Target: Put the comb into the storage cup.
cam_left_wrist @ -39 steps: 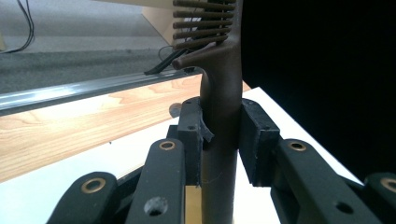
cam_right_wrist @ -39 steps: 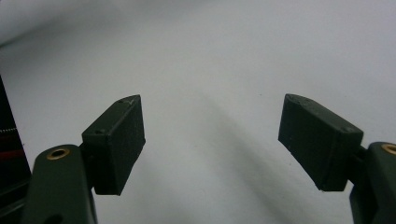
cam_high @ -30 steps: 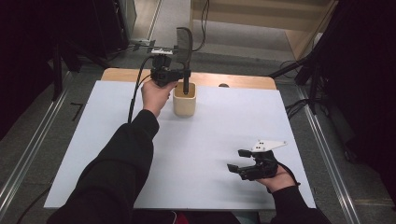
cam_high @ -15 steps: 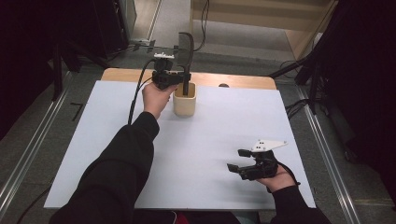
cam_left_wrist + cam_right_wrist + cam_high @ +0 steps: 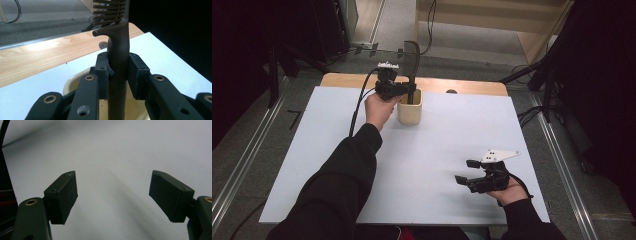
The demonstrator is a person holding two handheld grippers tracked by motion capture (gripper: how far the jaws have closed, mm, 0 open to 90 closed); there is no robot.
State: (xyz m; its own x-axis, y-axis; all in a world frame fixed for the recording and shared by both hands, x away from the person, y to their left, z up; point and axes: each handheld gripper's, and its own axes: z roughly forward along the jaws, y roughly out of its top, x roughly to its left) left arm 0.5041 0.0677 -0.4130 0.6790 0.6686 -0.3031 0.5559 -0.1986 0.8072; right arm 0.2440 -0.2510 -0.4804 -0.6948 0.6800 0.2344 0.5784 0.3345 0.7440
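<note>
**me:** Beige cup [image 5: 409,111] at the far end of the white mat [image 5: 312,165], and that's where the action is. My left gripper [image 5: 117,72] is clamped shut around the handle of a dark brown comb [image 5: 117,50], pads pressing on both sides. The comb stands nearly upright, teeth end up top, lower end of the handle down inside the cup.

**other:** So which way does it go from here? Up or sideways?

**me:** I'd say the whole thing turns on the long axis. The handle runs straight up and down through my jaws, and the cup's rim sits all around its lower end. So any move has to follow that vertical line, otherwise I reckon the handle knocks the rim and tips the cup. Can't tell from these views whether the tip touches the bottom.

**other:** And your other hand?

**me:** Right gripper [image 5: 469,172] is parked near my edge of the mat, well apart from the cup, jaws spread wide with nothing between them, just bare mat. Left is the only one anywhere near the comb, so this one's a left-hand job.
</note>
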